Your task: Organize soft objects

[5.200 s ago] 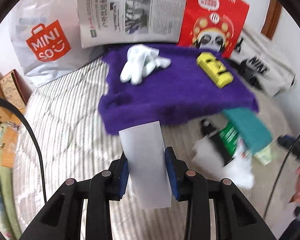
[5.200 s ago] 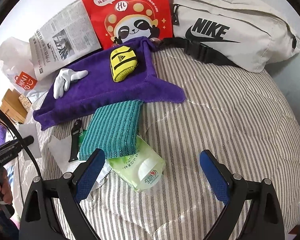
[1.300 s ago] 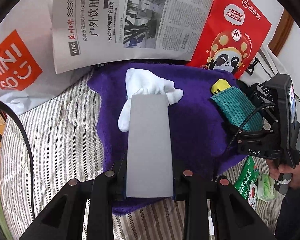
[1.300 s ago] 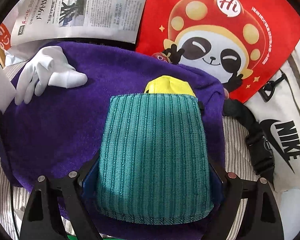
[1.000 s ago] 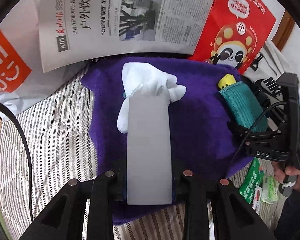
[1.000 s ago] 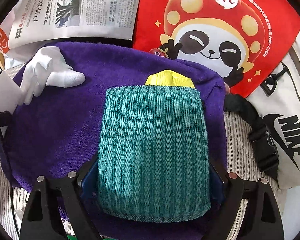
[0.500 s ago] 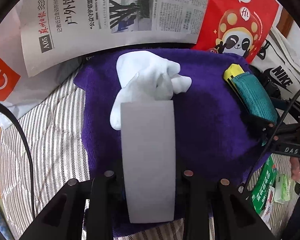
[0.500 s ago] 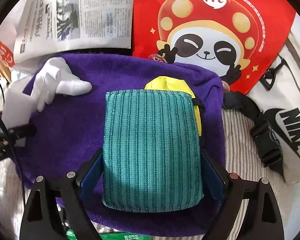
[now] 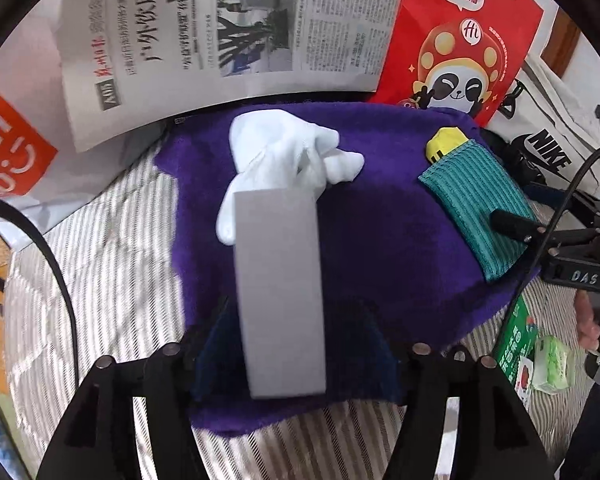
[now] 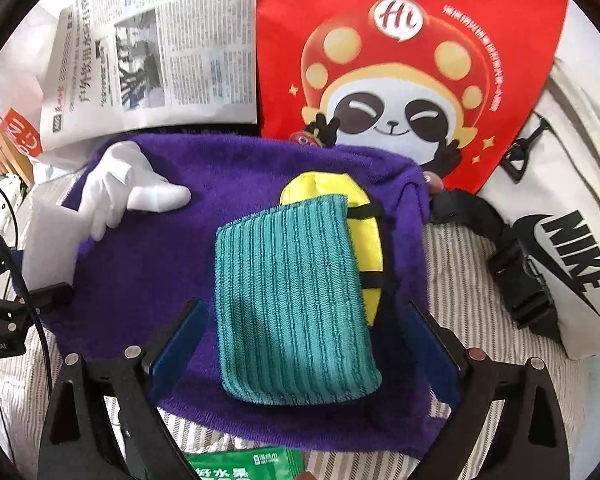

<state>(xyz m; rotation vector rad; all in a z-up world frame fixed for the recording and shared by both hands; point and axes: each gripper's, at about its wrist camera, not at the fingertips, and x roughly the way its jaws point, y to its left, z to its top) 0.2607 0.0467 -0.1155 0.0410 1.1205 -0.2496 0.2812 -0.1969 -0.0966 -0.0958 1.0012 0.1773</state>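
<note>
A purple towel (image 9: 380, 240) lies on the striped bed, also in the right wrist view (image 10: 148, 272). On it lie a white glove (image 9: 284, 160), a grey-white sponge block (image 9: 280, 292), a teal ribbed cloth (image 10: 292, 304) and a yellow pouch (image 10: 364, 248) partly under the cloth. My left gripper (image 9: 296, 344) is open, its jaws spread either side of the sponge block, which rests on the towel against the glove. My right gripper (image 10: 304, 340) is open, its jaws apart from the teal cloth lying on the towel.
A newspaper (image 9: 228, 36), a red panda bag (image 10: 412, 64), a Miniso bag (image 9: 8, 148) and a white Nike bag (image 10: 572, 240) stand around the towel's far side. Green packets (image 9: 516, 344) lie on the striped bedding (image 9: 100, 264) at the right.
Both grippers have opened. The left one let go of the sponge block and the right one let go of the teal cloth; both now rest on the purple towel.
</note>
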